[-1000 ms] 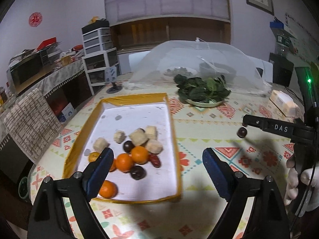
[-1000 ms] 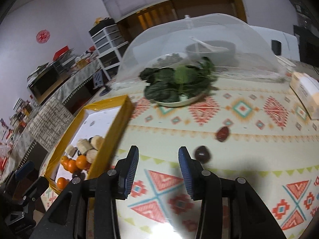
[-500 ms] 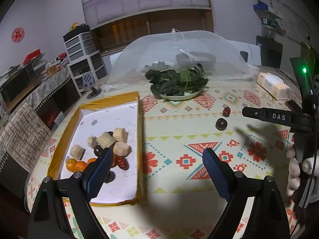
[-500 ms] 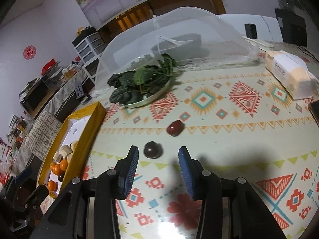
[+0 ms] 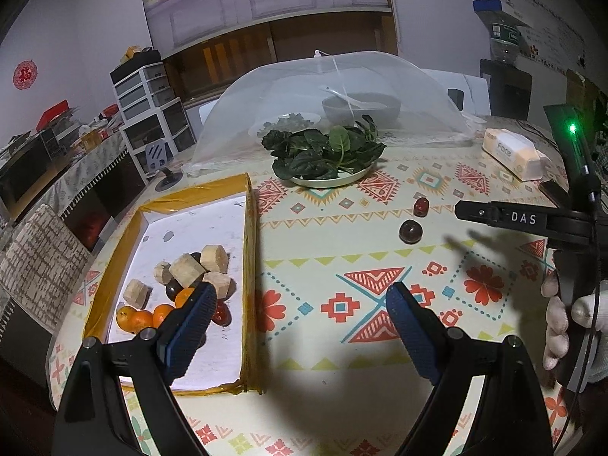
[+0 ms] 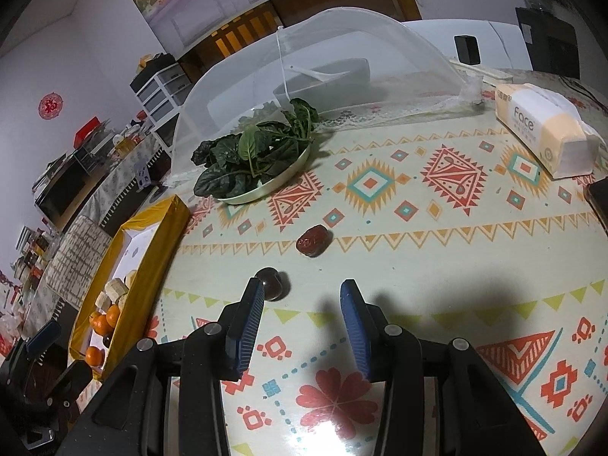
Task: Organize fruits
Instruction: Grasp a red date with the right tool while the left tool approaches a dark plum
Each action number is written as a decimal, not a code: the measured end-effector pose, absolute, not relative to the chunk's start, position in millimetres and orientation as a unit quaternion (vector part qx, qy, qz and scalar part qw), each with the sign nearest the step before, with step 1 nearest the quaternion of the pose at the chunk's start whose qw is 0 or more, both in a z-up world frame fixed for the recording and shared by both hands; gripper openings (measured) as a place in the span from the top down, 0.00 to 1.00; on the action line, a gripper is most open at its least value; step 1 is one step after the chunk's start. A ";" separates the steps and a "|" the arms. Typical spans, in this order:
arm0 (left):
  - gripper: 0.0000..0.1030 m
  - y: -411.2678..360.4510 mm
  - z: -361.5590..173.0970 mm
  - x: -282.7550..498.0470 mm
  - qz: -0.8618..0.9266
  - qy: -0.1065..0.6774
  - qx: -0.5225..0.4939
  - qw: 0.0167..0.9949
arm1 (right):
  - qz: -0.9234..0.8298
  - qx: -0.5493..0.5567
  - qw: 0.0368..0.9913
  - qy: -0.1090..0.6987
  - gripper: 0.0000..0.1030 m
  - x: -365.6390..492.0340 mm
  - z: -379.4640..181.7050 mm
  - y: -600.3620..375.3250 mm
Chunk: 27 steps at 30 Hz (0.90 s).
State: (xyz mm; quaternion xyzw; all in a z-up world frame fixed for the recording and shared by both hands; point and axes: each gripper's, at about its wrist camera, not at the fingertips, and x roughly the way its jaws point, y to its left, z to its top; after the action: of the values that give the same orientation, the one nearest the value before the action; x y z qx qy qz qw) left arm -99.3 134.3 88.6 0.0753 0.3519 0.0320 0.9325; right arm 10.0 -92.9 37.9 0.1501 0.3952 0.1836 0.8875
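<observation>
dark round fruit (image 6: pixel 270 283) — glossy, beside wrinkled red date (image 6: pixel 312 241)

- The left gripper (image 5: pixel 298 313) now hangs right of the yellow-rimmed tray (image 5: pixel 250 266), its left finger over the tray's right edge rather than over the tray's middle.
- The right gripper (image 6: pixel 302 306) sits closer to the dark round fruit (image 6: pixel 270 283), which now lies just beyond the left fingertip (image 6: pixel 252 296), no longer right of the jaws.
- The red date (image 6: pixel 312 240) appears ahead, between the finger lines.

You can read "Face" on the tissue pack (image 6: pixel 543 129). "DAS" stands on your right gripper's black arm (image 5: pixel 524 218).
</observation>
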 end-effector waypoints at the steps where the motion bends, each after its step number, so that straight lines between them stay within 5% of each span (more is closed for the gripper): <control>1: 0.12 134.2 88.6 -99.3 0.032 0.352 0.075 0.932 | 0.183 0.150 0.887 0.396 0.56 9.8 37.7 -92.7; 18: 0.12 154.5 84.5 -86.8 -0.026 0.369 -0.007 0.929 | 0.119 0.160 0.904 0.377 0.56 26.7 52.6 -136.0; 27: 0.12 134.8 66.5 -64.7 -0.069 0.396 -0.029 0.915 | 0.161 0.100 0.883 0.428 0.56 68.4 32.6 -80.3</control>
State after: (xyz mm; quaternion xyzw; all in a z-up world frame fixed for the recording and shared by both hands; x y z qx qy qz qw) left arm -64.7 134.8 66.5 -0.0289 0.3958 -0.0689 0.9153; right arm 68.4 -80.3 32.6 0.1005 0.4285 0.1612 0.8834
